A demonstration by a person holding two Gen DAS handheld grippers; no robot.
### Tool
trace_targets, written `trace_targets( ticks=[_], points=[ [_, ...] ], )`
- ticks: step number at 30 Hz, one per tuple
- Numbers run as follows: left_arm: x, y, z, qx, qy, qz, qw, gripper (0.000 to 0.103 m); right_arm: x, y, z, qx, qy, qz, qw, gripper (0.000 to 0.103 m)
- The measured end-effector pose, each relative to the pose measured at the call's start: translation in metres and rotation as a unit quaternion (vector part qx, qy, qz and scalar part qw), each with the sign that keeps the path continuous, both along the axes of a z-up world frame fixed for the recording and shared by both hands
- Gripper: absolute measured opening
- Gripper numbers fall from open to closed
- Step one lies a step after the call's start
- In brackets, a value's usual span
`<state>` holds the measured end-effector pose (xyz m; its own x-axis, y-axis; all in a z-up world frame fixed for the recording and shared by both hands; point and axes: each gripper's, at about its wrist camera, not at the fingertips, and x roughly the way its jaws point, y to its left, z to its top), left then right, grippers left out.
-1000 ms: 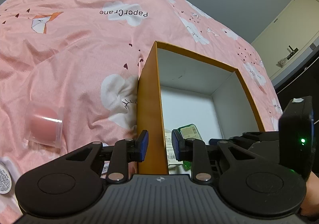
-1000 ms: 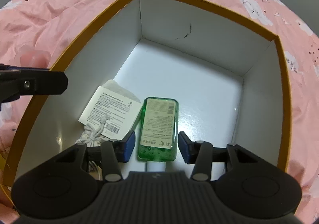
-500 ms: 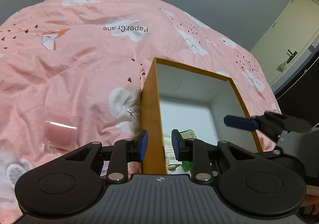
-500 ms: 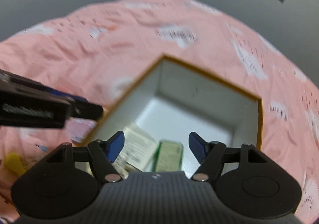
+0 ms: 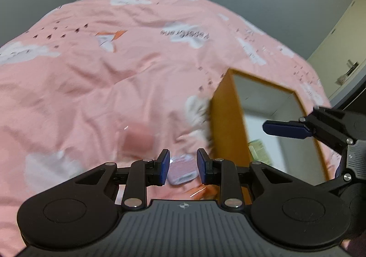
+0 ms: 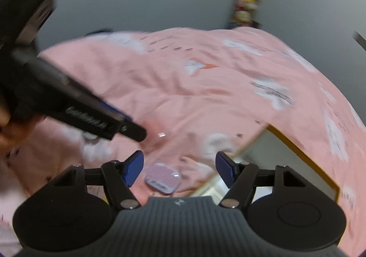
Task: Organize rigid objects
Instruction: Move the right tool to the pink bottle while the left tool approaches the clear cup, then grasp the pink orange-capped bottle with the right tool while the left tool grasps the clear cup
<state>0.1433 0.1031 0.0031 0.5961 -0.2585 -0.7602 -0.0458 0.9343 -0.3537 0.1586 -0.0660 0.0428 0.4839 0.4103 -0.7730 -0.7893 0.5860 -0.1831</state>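
Note:
A small flat pink case [image 5: 181,170] lies on the pink bedspread, just beyond my left gripper [image 5: 183,166], whose jaws stand a little apart and empty. The case also shows in the right wrist view [image 6: 162,178], below my right gripper [image 6: 179,165], which is wide open and empty. A pink round jar [image 5: 137,140] lies blurred on the bedspread to the left of the case. The orange box [image 5: 225,133] with white inside stands to the right; a green bottle [image 5: 258,151] lies in it. The box edge [image 6: 302,149] shows at the right of the right wrist view.
The pink bedspread [image 5: 103,74] with cloud prints covers the whole bed. The right gripper's finger [image 5: 288,130] reaches over the box in the left wrist view. The left gripper body [image 6: 68,106] crosses the left of the right wrist view. A door [image 5: 343,51] stands at far right.
Both grippers have lifted and swung left, away from the box. The right gripper left the green bottle in the box and opened wide. The pink case has come into view.

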Motion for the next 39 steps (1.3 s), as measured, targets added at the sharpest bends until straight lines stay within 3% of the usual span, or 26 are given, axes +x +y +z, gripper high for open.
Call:
trace_targets(
  ticks=[4,10,16,23,29,32,39],
  points=[
    [-0.006,0.008,-0.019,0.003,0.026,0.003,0.9997,0.032,-0.003,0.026,-0.018,-0.058,0.014,0.058,0.997,0.053],
    [-0.012,0.019,-0.043,0.009,0.062,0.004,0.9980,0.032,0.002,0.047,-0.048,-0.122,0.067,0.120,0.983,0.050],
    [-0.019,0.023,-0.060,0.011,0.097,0.003,0.9952,0.032,-0.004,0.073,-0.085,-0.190,0.109,0.198,0.955,0.050],
    [-0.017,0.029,-0.072,0.029,0.115,0.013,0.9929,0.034,-0.006,0.099,-0.118,-0.276,0.125,0.300,0.905,0.050],
    [-0.016,0.040,-0.078,0.019,0.122,0.023,0.9921,0.034,-0.002,0.103,-0.137,-0.307,0.137,0.327,0.883,0.051],
    [-0.016,0.043,-0.081,0.017,0.126,0.028,0.9915,0.034,-0.003,0.102,-0.145,-0.315,0.140,0.333,0.877,0.051],
    [-0.013,0.047,-0.087,0.012,0.134,0.039,0.9902,0.034,-0.001,0.109,-0.152,-0.315,0.145,0.334,0.876,0.052]
  ],
)
